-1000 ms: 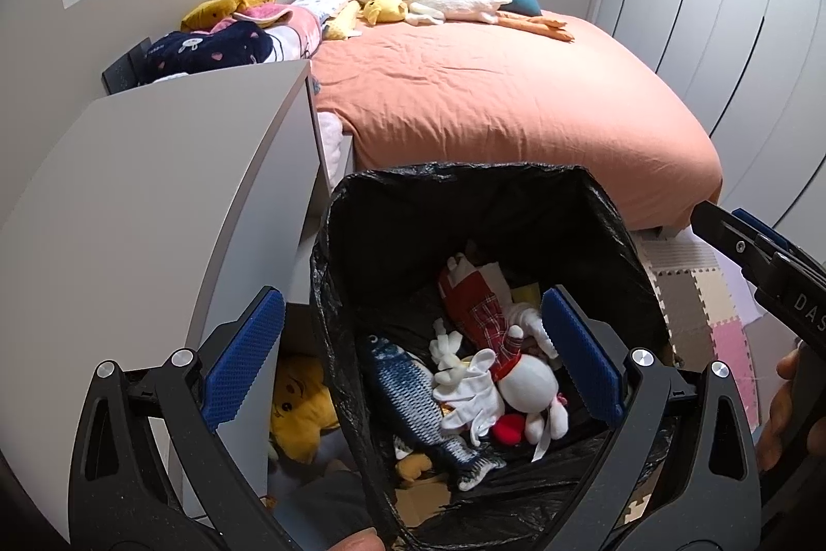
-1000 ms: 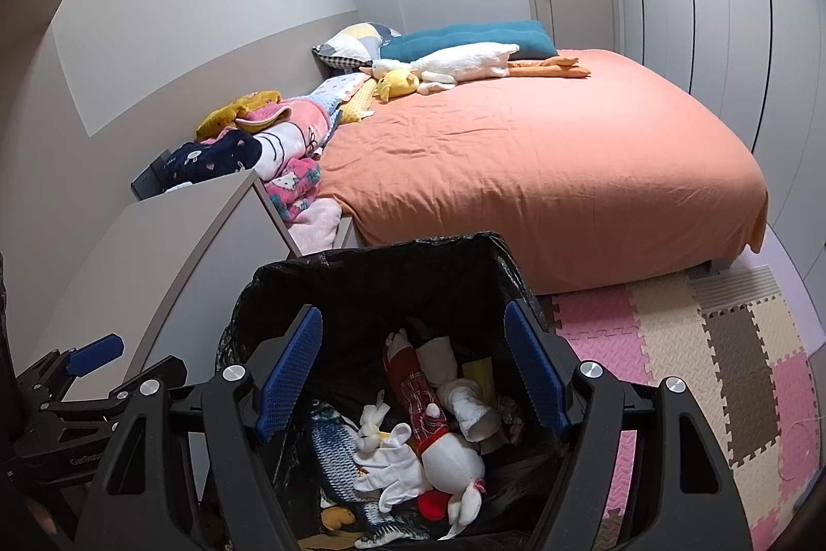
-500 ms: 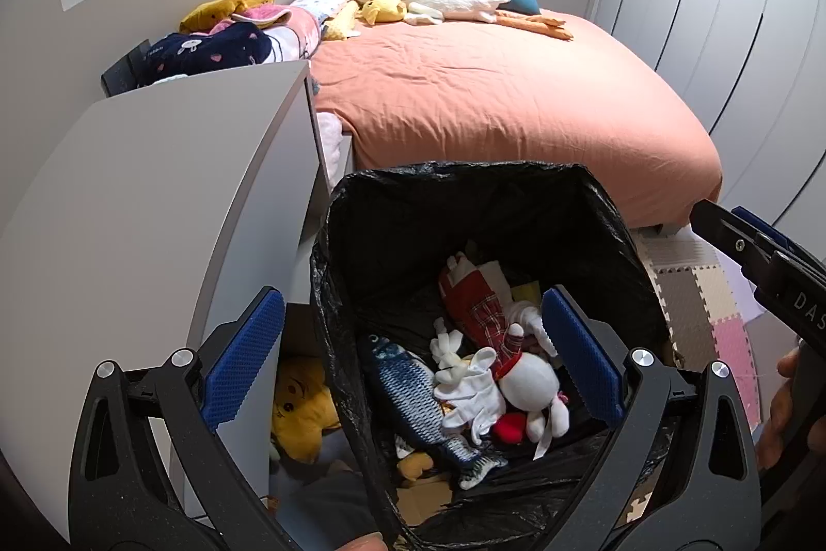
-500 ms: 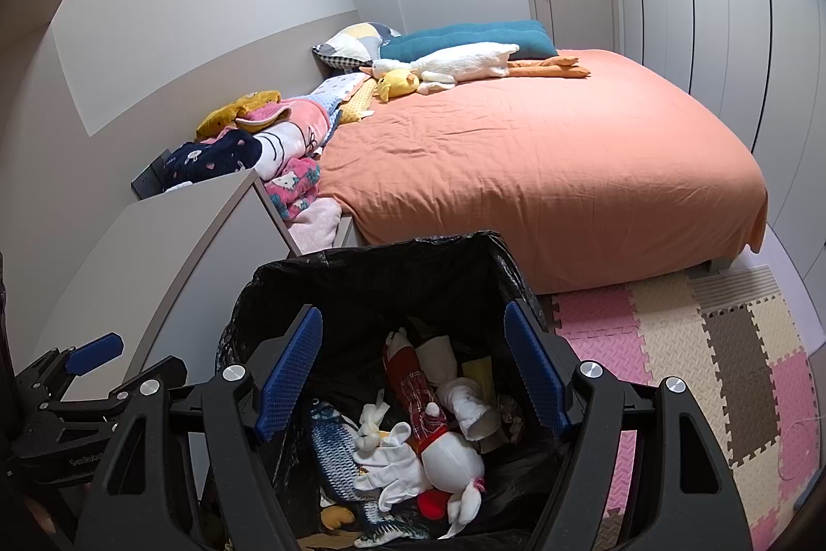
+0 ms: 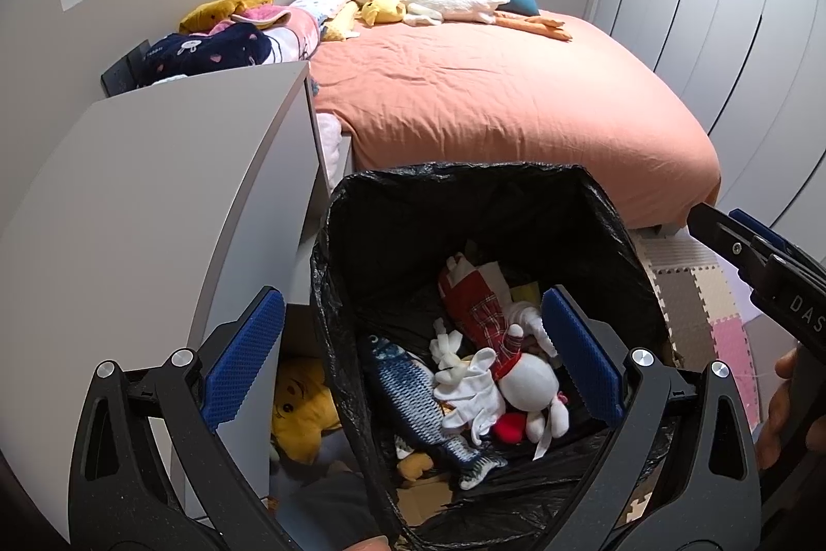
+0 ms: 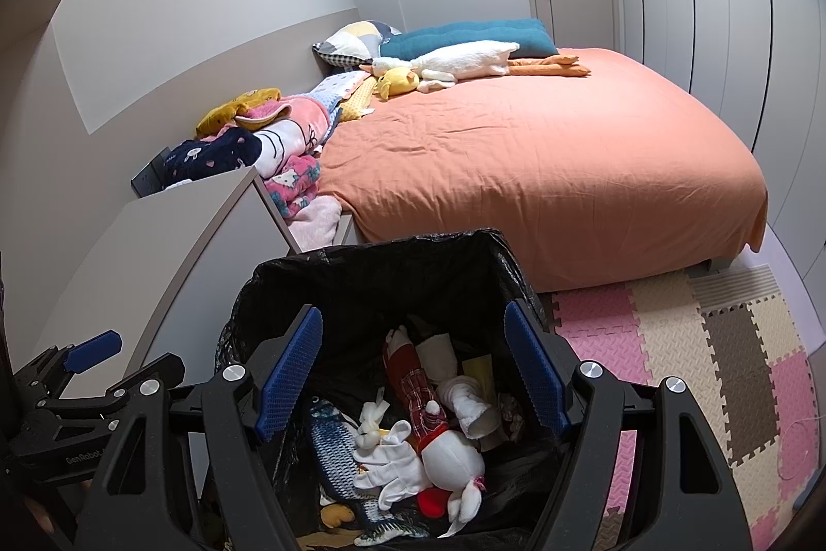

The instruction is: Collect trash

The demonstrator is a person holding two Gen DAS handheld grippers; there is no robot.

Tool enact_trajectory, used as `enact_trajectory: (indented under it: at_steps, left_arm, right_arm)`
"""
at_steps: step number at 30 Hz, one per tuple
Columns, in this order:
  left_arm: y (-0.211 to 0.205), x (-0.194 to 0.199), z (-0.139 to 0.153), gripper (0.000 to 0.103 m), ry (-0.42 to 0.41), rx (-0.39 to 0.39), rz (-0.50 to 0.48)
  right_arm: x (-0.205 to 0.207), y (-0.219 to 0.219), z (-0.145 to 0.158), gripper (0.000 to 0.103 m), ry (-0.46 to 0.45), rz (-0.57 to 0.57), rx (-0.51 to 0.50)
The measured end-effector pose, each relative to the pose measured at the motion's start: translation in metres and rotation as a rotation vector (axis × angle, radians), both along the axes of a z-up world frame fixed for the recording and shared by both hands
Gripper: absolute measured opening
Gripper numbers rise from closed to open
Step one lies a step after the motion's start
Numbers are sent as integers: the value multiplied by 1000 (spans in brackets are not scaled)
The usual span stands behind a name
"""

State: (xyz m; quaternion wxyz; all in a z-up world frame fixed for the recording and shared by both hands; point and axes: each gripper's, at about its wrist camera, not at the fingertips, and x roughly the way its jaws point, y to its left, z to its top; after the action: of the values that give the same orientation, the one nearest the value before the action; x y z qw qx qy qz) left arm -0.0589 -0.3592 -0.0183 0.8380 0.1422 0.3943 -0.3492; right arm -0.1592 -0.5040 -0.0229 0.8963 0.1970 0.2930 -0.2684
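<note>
- Bed [image 6: 542, 169]: orange cover, takes up the far half of the room; a teal pillow [image 6: 464, 34] and a white goose plush [image 6: 464, 63] lie at its head edge.
- Cabinet [image 5: 139, 200]: grey, stands at the bed's near left corner; folded blankets [image 6: 279, 138] are piled between it and the bed's left edge.
- Floor mat [image 6: 723, 355]: pink, cream and brown foam tiles, laid along the bed's foot edge, right of the bin.
- Bin [image 5: 464, 200]: lined with a black bag, stands just beside the cabinet's right side, at the near foot corner of the bed. Its mouth is open.
- Bin contents: a blue fish toy [image 5: 408, 391] lies along the left wall; white gloves [image 5: 470, 388] sit at the centre; a red-and-white doll [image 5: 516, 360] lies right of them, near the right wall.
- Yellow plush [image 5: 299, 406]: on the floor between the cabinet and the bin's left wall.
- Left gripper [image 5: 408, 360]: jaws apart, nothing between the pads; hangs above the bin's left rim.
- Right gripper [image 6: 413, 370]: jaws apart, nothing gripped; hangs above the bin's mouth.
</note>
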Motion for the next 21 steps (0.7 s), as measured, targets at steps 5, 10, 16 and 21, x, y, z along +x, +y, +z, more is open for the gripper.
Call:
enact_trajectory:
  at_steps: [5, 10, 16, 21]
  left_arm:
    - [0, 1, 0, 96, 6, -4, -5]
    - [1, 1, 1, 96, 10, -9, -7]
    - [0, -1, 2, 96, 6, -15, -11]
    - [0, 0, 1, 96, 9, -16, -11]
  right_arm:
    - [0, 0, 0, 74, 1, 0, 0]
    - [0, 0, -1, 74, 1, -1, 1]
    - [0, 0, -1, 74, 3, 0, 1]
    - [-1, -1, -1, 74, 3, -1, 1]
